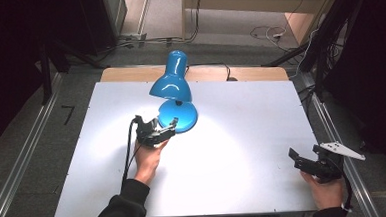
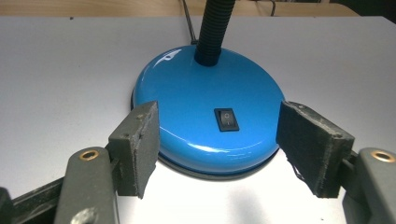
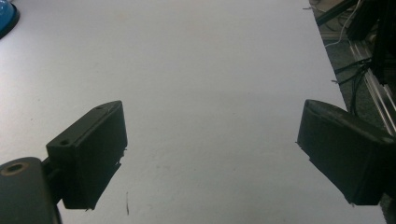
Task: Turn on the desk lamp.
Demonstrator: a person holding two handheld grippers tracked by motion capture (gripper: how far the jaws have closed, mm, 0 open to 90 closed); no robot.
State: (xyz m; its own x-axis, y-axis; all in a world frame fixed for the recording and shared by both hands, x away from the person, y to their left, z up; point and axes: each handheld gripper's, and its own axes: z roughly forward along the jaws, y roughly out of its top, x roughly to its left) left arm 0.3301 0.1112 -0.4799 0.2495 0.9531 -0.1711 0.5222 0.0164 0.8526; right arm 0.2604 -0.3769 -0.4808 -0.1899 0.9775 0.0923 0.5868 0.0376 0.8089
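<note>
Both tools gape wide: left tool [image 2: 217,149] straddles the lamp base [image 2: 205,102], right tool [image 3: 212,154] holds nothing.

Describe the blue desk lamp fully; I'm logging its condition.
The lamp is glossy blue, seemingly painted metal: a round domed base with a black rocker switch, a black ribbed neck and a cone shade tilted downward, lit. It stands upright on the white table, far-centre. The left gripper straddles the base, open.

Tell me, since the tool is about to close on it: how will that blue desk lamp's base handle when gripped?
The lamp base looks glossy and domed, so the left tool may slip upward. The flexible neck holds the shade off to one side, so it likely tips when lifted. It probably slides across the smooth table easily.
</note>
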